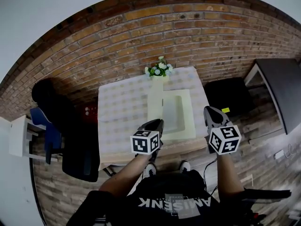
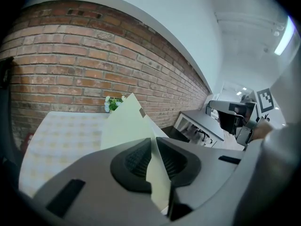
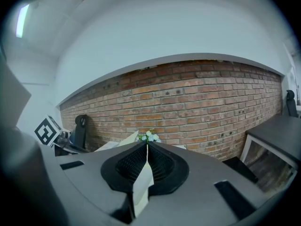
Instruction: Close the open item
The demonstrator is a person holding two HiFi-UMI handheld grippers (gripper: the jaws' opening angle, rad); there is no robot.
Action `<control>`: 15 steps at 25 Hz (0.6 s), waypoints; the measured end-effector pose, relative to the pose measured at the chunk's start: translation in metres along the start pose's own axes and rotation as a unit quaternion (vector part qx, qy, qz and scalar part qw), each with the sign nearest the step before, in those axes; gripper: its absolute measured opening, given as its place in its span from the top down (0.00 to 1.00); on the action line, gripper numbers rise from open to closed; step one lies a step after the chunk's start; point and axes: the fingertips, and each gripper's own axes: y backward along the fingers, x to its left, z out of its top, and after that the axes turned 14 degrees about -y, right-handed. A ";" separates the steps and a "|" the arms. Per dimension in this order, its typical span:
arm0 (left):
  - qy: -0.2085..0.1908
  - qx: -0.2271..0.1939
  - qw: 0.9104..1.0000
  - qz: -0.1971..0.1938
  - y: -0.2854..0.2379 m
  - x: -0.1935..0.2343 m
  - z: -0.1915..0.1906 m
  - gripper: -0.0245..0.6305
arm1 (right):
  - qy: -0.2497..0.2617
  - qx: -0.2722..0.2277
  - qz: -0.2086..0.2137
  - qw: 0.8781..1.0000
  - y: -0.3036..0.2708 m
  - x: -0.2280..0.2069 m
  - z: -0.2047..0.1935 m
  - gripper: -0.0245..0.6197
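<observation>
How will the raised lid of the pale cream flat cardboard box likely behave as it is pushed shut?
The pale cream cardboard box lid is a thin sheet pinched in the left gripper, so probably light and somewhat bendy. Standing near upright on its fold, it may flop shut once tipped.

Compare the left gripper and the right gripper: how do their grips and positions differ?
Grip: the left gripper is clamped on the raised cream lid of the box; the right gripper is shut on a thin cream strip that I cannot identify. Position: the left gripper is at the lid's near end; the right gripper is to the box's right, apart from it. Both point toward the brick wall.
</observation>
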 end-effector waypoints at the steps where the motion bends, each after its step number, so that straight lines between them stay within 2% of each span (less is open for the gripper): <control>1: -0.002 0.003 1.000 -0.003 -0.005 -0.006 0.000 0.90 | -0.001 0.002 0.001 1.000 0.000 -0.004 -0.001 0.90; 15: -0.034 0.052 0.998 -0.009 -0.076 -0.072 -0.014 0.89 | -0.025 0.030 0.022 0.999 -0.009 -0.061 -0.019 0.90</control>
